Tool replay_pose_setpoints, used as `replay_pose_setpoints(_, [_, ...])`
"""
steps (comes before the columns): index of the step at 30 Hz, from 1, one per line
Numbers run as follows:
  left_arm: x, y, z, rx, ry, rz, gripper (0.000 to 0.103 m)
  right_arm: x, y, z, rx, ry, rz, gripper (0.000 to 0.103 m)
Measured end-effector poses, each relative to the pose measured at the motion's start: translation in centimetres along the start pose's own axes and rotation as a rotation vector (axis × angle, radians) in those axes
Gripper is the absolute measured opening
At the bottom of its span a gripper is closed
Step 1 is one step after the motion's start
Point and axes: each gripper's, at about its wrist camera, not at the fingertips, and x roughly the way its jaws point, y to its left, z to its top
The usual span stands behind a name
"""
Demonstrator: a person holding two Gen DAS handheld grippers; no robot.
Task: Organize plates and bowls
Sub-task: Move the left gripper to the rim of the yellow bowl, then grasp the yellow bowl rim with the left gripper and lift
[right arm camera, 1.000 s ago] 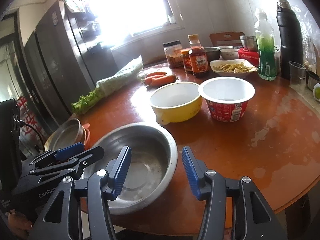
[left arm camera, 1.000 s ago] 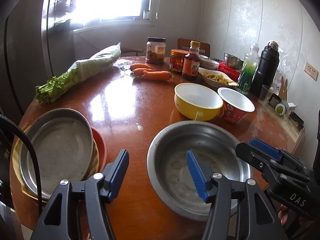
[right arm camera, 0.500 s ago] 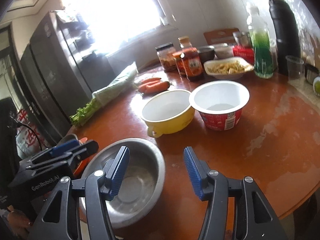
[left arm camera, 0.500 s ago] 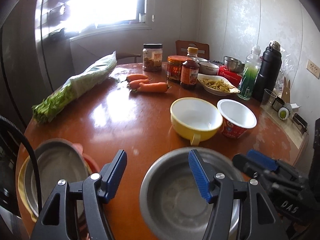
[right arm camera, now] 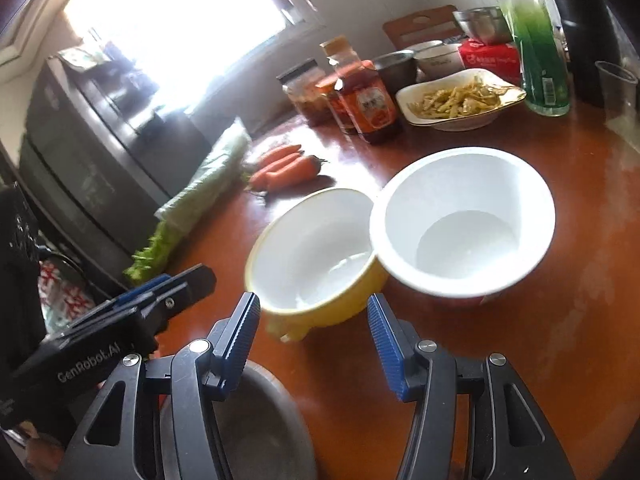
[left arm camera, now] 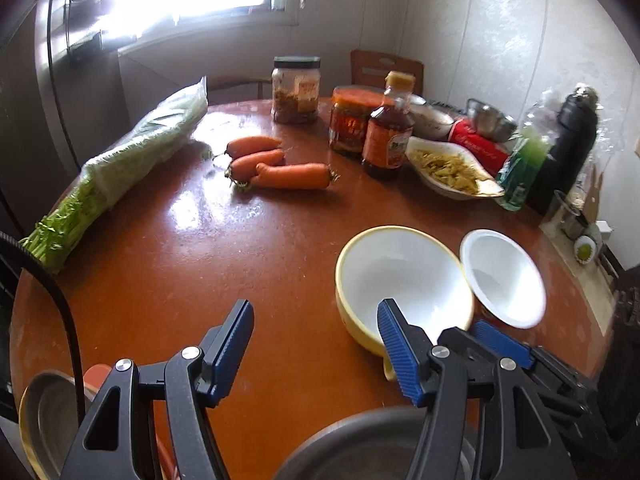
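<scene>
A yellow bowl (left arm camera: 400, 280) with a white inside stands on the round wooden table (left arm camera: 200, 260), touching a white paper bowl (left arm camera: 504, 276) with red sides. My left gripper (left arm camera: 316, 344) is open and empty, just short of the yellow bowl. My right gripper (right arm camera: 314, 334) is open and empty, over the near rim and small handle of the yellow bowl (right arm camera: 316, 248); the paper bowl (right arm camera: 464, 224) lies right of it. A large steel bowl (left arm camera: 372, 448) lies under both grippers and also shows in the right wrist view (right arm camera: 256, 424). A steel plate stack (left arm camera: 44, 420) sits at lower left.
Three carrots (left arm camera: 280, 164), bagged greens (left arm camera: 132, 152), jars and a sauce bottle (left arm camera: 388, 128), a dish of food (left arm camera: 452, 168), a green bottle (left arm camera: 524, 160) and a black flask (left arm camera: 568, 144) stand at the back. A fridge (right arm camera: 80, 152) stands left.
Both grippers have moved forward over the table from the large steel bowl toward the yellow bowl. The steel bowl and plate stack have slid to the bottom of the views. Both stay open.
</scene>
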Motion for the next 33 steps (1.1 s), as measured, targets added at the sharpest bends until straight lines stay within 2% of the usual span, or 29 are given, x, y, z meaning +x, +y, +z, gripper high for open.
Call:
replay_pose_setpoints(5, [2.1, -0.3, 0.8, -0.013, 0.034, 0.015, 0.064, 1.6, -0.5, 1.2, -0.025, 0.006, -0.083, 0.056])
replay_pose_setpoints(7, [2.6, -0.6, 1.0, -0.009, 0.044, 0.015, 0.064, 2.0, -0.6, 1.4, -0.050, 0.008, -0.117, 0.051])
replay_pose_setpoints(11, [3.6, -0.9, 1.1, -0.016, 0.068, -0.003, 0.064, 2.3, -1.0, 1.7, -0.064, -0.002, -0.142, 0.031])
replay_pose_setpoints(13, [4.1, -0.9, 1.0, -0.025, 0.090, -0.028, 0.063, 2.4, -0.8, 1.7, -0.094, 0.007, -0.148, 0.029])
replay_pose_setpoints(16, [4.5, -1.2, 0.8, -0.018, 0.102, -0.060, 0.049, 2.5, -0.5, 1.8, -0.128, 0.018, -0.160, 0.028])
replay_pose_setpoints(17, [4.6, -1.2, 0.7, -0.023, 0.109, -0.084, 0.037, 2.5, -0.4, 1.8, -0.129, 0.021, -0.162, 0.027])
replay_pose_setpoints(18, [4.6, -1.3, 0.6, -0.029, 0.120, -0.119, 0.034, 2.5, -0.3, 1.8, -0.132, 0.022, -0.162, 0.027])
replay_pose_setpoints(24, [3.9, -0.5, 0.6, -0.063, 0.084, -0.115, 0.034, 2.8, 0.9, 1.6, -0.154, 0.019, -0.170, 0.027])
replay_pose_setpoints(33, [-0.4, 0.1, 0.7, -0.064, -0.051, -0.115, 0.034, 0.9, 3.2, 1.8, -0.184, -0.044, -0.154, 0.028])
